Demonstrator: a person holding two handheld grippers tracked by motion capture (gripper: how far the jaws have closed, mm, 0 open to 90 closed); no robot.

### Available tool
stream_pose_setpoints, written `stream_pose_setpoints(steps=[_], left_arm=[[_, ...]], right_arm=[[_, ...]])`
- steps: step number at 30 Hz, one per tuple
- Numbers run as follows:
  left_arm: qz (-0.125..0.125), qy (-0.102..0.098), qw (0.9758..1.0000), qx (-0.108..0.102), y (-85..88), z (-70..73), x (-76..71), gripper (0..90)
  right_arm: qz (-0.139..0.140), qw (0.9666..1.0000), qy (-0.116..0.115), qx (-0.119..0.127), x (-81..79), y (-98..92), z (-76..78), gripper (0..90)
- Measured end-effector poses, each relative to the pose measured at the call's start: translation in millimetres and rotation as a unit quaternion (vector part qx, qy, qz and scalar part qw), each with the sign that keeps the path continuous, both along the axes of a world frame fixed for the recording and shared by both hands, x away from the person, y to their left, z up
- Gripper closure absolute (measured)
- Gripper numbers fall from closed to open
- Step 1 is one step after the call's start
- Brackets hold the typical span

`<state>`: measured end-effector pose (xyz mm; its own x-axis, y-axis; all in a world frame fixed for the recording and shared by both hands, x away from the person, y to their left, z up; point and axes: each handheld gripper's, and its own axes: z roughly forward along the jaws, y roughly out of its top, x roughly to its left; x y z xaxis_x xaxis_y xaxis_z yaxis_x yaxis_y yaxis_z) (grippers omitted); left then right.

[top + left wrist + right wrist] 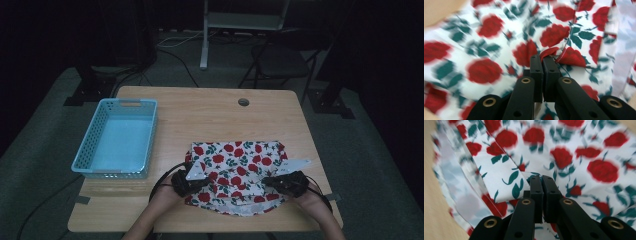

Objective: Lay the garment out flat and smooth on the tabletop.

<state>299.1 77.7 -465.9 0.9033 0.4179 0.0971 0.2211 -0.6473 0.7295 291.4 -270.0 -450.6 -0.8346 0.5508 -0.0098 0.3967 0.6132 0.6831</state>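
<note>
Evidently a fold is being set up: the rose-print cloth [235, 175] lies spread near the front edge of the surface [210, 115], right of centre, and each hand pinches one side of it. The left tongs [186, 184] are clamped on a bunched bit of hem at the cloth's left side, the right tongs [289, 183] likewise closed on a folded-over edge at its right, so both sides can lift together. The blue basket [118, 137] waits at the left edge, probably to receive the folded cloth.
</note>
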Motion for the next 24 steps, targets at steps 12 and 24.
stream_pose_setpoints(steps=[12,24], left_arm=[[0.077,0.004,0.9968,-0.019,-5.4,25.1,45.6,88.9],[0.127,0.072,0.9885,-0.040,-0.2,2.2,85.1,88.4]], right_arm=[[-0.090,0.9938,0.029,0.060,47.0,-8.9,27.4,87.4],[-0.139,0.9830,0.105,0.056,102.5,-1.2,0.7,86.6]])
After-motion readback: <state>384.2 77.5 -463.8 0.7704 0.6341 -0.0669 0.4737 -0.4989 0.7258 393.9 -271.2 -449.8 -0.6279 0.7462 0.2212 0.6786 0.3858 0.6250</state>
